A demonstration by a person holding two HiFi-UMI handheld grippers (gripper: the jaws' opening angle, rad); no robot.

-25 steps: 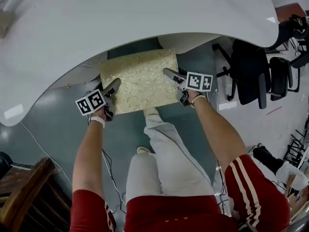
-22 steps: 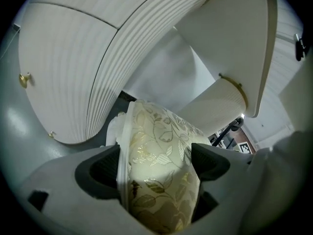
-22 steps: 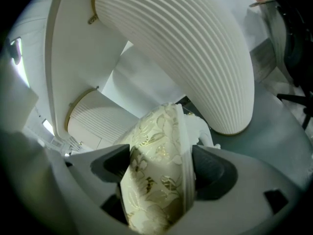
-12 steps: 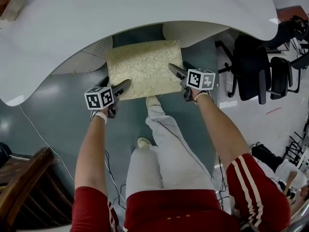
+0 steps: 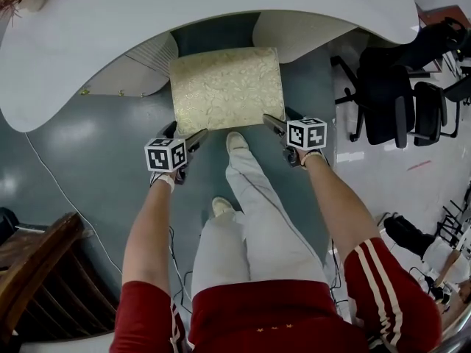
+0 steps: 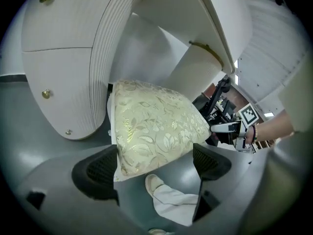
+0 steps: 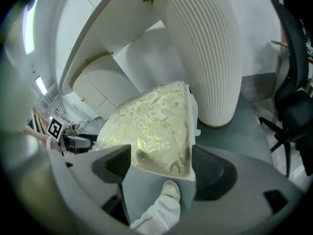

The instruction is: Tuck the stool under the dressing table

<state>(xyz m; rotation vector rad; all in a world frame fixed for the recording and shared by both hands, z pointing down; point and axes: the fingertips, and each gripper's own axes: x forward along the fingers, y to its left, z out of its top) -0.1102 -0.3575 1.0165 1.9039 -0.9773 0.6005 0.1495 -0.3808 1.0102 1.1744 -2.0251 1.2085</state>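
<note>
The stool sits partly under the dressing table, straight ahead of both grippers. The left gripper (jaws wide, closing slightly) and the right gripper, jaws apart, flank its near corners, gripping nothing

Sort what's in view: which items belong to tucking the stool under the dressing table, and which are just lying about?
Job in hand:
- stool, gold-patterned cushion
- dressing table, white top, ribbed pedestals either side of the stool

Lying about:
- black office chairs, at the right
- wooden chair, bottom left
</note>
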